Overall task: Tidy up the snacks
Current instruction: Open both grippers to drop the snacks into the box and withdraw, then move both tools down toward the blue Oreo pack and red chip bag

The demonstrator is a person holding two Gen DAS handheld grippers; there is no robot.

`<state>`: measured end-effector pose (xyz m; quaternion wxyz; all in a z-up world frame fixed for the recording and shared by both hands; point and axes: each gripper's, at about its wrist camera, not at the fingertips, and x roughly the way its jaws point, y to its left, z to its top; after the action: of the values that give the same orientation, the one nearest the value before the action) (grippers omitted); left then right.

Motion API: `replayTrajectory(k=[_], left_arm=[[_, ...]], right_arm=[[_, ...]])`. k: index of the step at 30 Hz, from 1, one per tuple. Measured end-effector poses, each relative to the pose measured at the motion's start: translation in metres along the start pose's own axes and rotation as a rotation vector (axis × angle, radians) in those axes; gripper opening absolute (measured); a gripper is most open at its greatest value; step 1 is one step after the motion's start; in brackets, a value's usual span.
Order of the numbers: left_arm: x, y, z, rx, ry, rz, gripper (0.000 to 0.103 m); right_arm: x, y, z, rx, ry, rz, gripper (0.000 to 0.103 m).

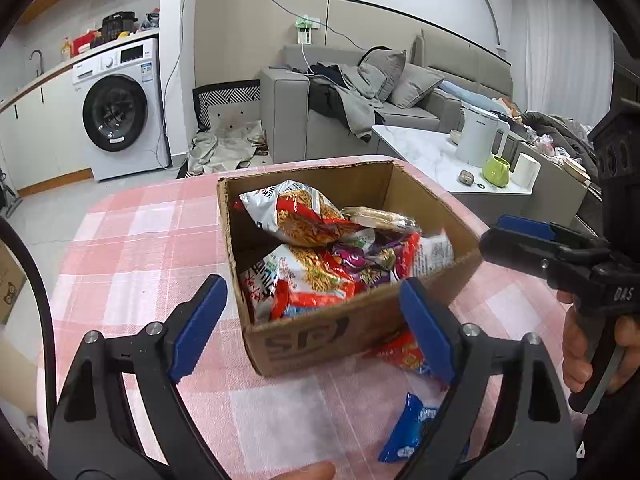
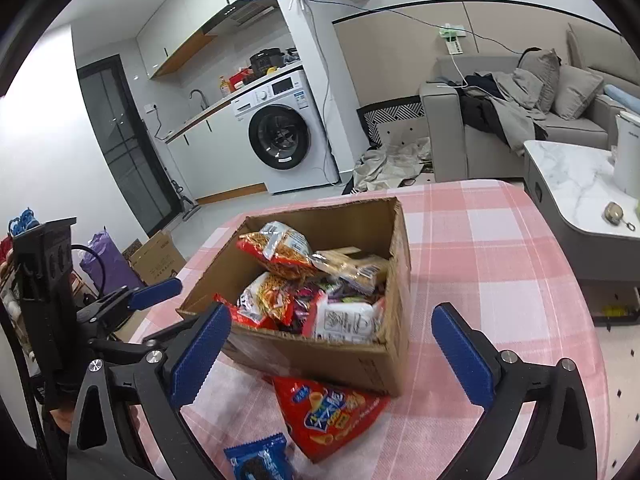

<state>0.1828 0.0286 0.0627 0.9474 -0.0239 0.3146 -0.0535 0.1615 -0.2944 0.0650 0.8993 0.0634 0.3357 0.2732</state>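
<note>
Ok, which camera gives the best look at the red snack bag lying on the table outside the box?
The right wrist view: the red snack bag lies nearly whole in front of the cardboard box, print readable. In the left wrist view only a red strip shows, partly hidden behind a blue finger.

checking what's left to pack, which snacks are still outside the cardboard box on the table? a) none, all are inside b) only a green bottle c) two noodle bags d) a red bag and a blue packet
d: the red bag and the blue packet lie on the pink checked cloth in front of the cardboard box, while the noodle bags are already inside it.
</note>
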Motion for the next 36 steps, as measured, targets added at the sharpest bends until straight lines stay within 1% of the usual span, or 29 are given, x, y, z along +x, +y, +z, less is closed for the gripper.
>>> replayTrajectory(k=[2,9,11,17,21,23,27,32,36], left_arm=[[-0.009,-0.002,-0.006,0.004,-0.002,0.010,0.103],[-0.040,-0.007,-0.026,0.009,-0.019,0.018,0.103],[-0.046,-0.008,-0.030,0.009,-0.019,0.022,0.103],[-0.058,-0.013,-0.040,0.026,-0.006,0.036,0.103],[-0.058,-0.018,-0.050,0.038,0.022,0.027,0.103],[-0.059,-0.019,-0.054,0.043,0.032,0.029,0.103],[-0.057,-0.019,-0.061,0.028,0.049,0.029,0.103],[-0.049,-0.019,-0.067,-0.002,0.090,-0.013,0.102],[-0.041,-0.028,-0.074,0.017,0.125,-0.033,0.102]], right_arm=[[-0.004,0.000,-0.007,0.000,0.007,-0.005,0.102],[-0.017,-0.001,-0.027,0.004,0.032,-0.035,0.103],[-0.021,-0.001,-0.033,0.002,0.032,-0.042,0.103],[-0.023,0.002,-0.045,-0.004,0.076,-0.059,0.103],[-0.023,0.007,-0.052,-0.017,0.091,-0.071,0.103],[-0.023,0.009,-0.054,-0.015,0.097,-0.063,0.103],[-0.025,0.011,-0.058,-0.020,0.111,-0.058,0.103],[-0.021,0.010,-0.061,-0.013,0.136,-0.065,0.103],[-0.018,0.007,-0.062,-0.009,0.149,-0.071,0.103]])
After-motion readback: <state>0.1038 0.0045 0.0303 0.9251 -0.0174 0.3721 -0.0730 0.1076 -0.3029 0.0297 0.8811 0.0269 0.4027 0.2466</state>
